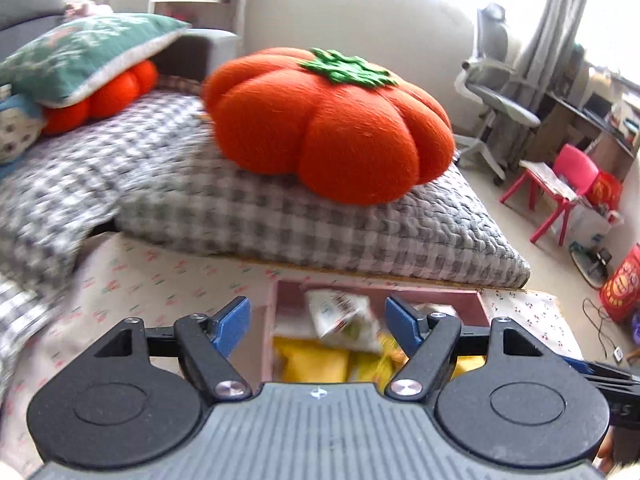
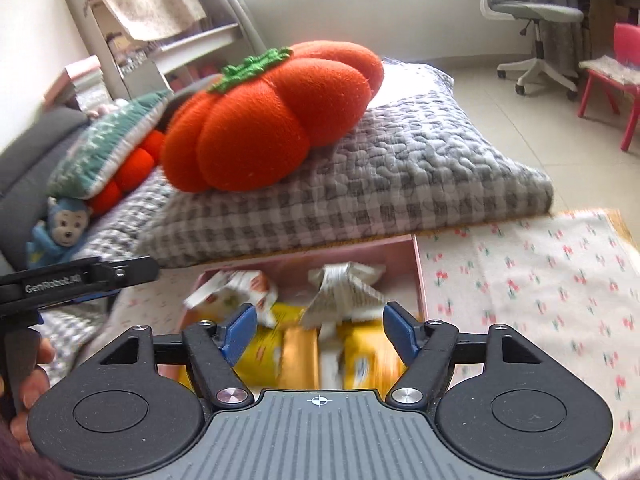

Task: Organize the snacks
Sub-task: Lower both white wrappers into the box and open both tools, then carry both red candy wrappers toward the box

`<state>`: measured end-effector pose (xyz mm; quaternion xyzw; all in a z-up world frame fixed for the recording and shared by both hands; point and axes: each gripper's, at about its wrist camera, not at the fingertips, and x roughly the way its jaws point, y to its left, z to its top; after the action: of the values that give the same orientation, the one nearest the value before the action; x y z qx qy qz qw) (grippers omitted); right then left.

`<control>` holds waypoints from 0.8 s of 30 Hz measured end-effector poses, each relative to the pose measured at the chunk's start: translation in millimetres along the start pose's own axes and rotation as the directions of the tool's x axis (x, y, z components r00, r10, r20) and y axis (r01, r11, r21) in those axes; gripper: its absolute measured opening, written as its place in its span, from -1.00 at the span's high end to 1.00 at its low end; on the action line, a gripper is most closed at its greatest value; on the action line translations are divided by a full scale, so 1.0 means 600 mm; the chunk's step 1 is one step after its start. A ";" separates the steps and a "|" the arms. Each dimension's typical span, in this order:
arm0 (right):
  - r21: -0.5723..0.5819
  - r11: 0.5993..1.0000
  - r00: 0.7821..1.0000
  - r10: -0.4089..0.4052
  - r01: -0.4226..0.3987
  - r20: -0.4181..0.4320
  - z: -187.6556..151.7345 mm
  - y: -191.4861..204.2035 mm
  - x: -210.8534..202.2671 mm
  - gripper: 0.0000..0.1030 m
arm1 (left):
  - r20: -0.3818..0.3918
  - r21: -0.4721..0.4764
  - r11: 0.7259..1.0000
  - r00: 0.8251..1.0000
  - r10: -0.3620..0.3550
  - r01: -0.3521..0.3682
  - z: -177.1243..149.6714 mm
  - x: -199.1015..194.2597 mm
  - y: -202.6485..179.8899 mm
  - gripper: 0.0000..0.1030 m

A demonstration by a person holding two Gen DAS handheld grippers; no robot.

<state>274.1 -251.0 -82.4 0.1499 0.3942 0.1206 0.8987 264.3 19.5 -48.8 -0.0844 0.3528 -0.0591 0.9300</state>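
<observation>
Above pink box (image 2: pixel 418 276) of snack packets (image 2: pixel 344 292), both claws wide, left claw (image 2: pixel 80 276) labelled "GenRobot.AI"

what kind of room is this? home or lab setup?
Likely a home, a bedroom or living room. A gingham quilt carries a plush pumpkin cushion, a grey office chair and a child's red chair stand on the tile floor, and a pink snack box sits on floral cloth.

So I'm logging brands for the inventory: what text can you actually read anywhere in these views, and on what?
"GenRobot.AI" (last characters unclear): on the left gripper, at the right wrist view's left edge.
White snack packets in the pink box: print blurred, unreadable.
Yellow snack packets: unreadable.
Red bag on the floor: lettering unreadable.
</observation>
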 end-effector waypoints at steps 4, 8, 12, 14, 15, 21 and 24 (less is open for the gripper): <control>0.028 0.999 1.000 0.027 -0.027 0.000 -0.058 -0.006 -0.056 -0.55 | -0.002 -0.037 0.999 1.000 0.024 -0.024 -0.048 -0.061 0.049 -0.48; 0.051 0.998 0.999 0.029 -0.027 -0.041 -0.142 -0.007 -0.085 -0.55 | -0.023 -0.059 0.997 0.999 0.039 -0.040 -0.120 -0.108 0.097 -0.61; 0.104 0.994 0.999 -0.012 0.017 -0.045 -0.222 -0.013 -0.108 -0.55 | -0.063 -0.048 0.995 0.994 0.085 -0.089 -0.212 -0.127 0.135 -0.64; 0.133 0.991 0.998 -0.022 0.029 -0.054 -0.251 -0.011 -0.107 -0.55 | -0.080 -0.071 0.994 0.994 0.080 -0.086 -0.239 -0.123 0.152 -0.64; 0.139 0.990 0.998 -0.025 0.033 -0.060 -0.261 -0.009 -0.105 -0.55 | -0.082 -0.084 0.993 0.994 0.070 -0.077 -0.245 -0.120 0.157 -0.64; 0.184 0.983 0.998 0.031 -0.021 -0.051 -0.279 0.004 -0.093 -0.55 | -0.044 -0.034 0.999 0.998 0.040 -0.041 -0.232 -0.095 0.134 -0.64; 0.193 0.981 0.998 0.029 -0.018 -0.056 -0.279 0.007 -0.084 -0.55 | -0.038 -0.023 0.999 0.999 0.029 -0.030 -0.223 -0.082 0.122 -0.65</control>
<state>115.7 -234.6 -154.9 0.2372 0.4282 0.0969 0.8666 142.4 84.1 -130.5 -0.0891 0.3721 -0.0429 0.9229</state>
